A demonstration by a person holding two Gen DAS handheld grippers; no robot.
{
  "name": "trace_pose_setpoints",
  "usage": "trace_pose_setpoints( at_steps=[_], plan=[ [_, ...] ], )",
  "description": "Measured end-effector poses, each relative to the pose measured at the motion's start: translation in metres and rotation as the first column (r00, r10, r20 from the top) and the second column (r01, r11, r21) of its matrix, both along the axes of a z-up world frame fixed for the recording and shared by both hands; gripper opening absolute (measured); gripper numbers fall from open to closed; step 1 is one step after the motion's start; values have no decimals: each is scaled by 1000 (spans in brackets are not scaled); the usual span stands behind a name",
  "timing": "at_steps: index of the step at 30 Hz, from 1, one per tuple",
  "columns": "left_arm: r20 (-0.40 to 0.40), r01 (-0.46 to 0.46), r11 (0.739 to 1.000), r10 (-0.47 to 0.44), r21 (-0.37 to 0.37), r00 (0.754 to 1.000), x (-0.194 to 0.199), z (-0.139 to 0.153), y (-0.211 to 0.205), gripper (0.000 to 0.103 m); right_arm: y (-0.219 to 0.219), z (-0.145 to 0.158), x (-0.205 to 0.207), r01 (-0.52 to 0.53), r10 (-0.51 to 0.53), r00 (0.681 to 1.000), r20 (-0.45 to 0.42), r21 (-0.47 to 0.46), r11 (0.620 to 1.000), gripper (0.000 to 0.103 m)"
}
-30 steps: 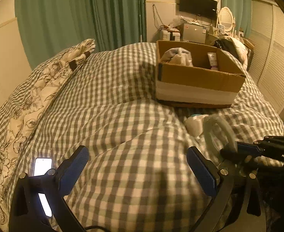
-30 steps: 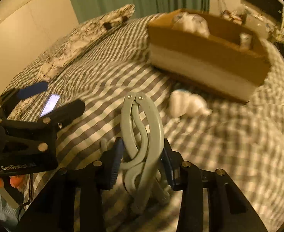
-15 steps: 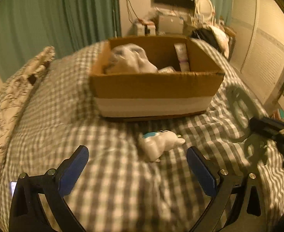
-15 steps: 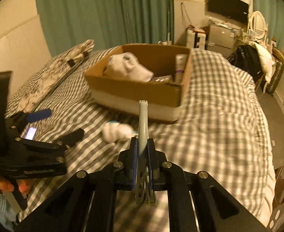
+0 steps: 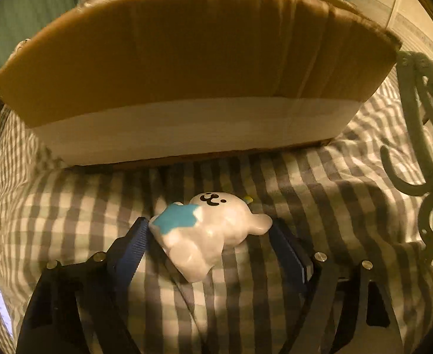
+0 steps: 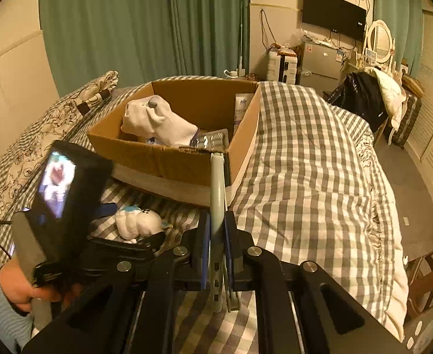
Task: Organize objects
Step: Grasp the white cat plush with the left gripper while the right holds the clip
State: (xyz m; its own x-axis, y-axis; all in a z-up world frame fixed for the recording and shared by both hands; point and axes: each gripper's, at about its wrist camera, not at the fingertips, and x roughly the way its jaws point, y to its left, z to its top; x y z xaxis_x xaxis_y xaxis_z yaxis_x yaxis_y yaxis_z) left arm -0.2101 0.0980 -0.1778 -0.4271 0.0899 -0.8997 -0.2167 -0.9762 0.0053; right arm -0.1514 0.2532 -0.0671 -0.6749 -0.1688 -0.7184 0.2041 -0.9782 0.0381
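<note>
Pickup step on the left side, carry step on the right. Left gripper is down on the checked duvet with its jaws spread wide on either side of the white bear toy. Left pad looks touching or just shy of the blue star patch; right pad sits just beside the toy's leg, a sliver of gap visible. Not clamped yet.

Toy lies on its back, face toward 12 o'clock, just short of the cardboard box, whose near wall fills the view from 9 to 2 o'clock.

Right gripper is clenched on the grey-green plastic hanger, seen edge-on from the wrist view and sticking up toward 12 o'clock, tip overlapping the box's near corner. In the left view the same hanger hangs at 3 o'clock, off the bedding, well apart from the toy.

Box already holds a white sock bundle, a tube against the far right wall, and a blister pack near the front.

Next move, my read:
- left: close on the toy. It looks soft and lumpy, so expect it to squash; grip across the body, not the leg
- lift clear over the near wall, which stands tall from this low angle
- right: hanger is long, likely needs tilting to lie inside; whichever goes first, keep the two tools from crossing at the rim

Risk: duvet fabric getting pinched along with the toy.
</note>
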Motion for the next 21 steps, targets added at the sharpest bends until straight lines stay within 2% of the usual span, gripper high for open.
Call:
trace_pose_setpoints(
  at_steps=[4, 11, 16, 21],
  plan=[
    [-20, 9, 1000, -8, 6, 1000, 6, 4, 0, 83, 3, -4, 3, 2, -2, 1000, 14, -13, 1000, 9],
    [-68, 15, 996, -10, 82, 998, 36, 32, -9, 83, 0, 2, 18, 3, -3, 1000, 3, -14, 1000, 9],
    [-134, 1, 991, 17, 134, 991, 66, 68, -23, 83, -2, 21, 36, 4, -4, 1000, -27, -7, 1000, 8],
    [-257, 7, 984, 39, 177, 966, 90, 128, -36, 83, -7, 48, 54, 1, -1, 997, -82, 2, 1000, 8]
  ],
)
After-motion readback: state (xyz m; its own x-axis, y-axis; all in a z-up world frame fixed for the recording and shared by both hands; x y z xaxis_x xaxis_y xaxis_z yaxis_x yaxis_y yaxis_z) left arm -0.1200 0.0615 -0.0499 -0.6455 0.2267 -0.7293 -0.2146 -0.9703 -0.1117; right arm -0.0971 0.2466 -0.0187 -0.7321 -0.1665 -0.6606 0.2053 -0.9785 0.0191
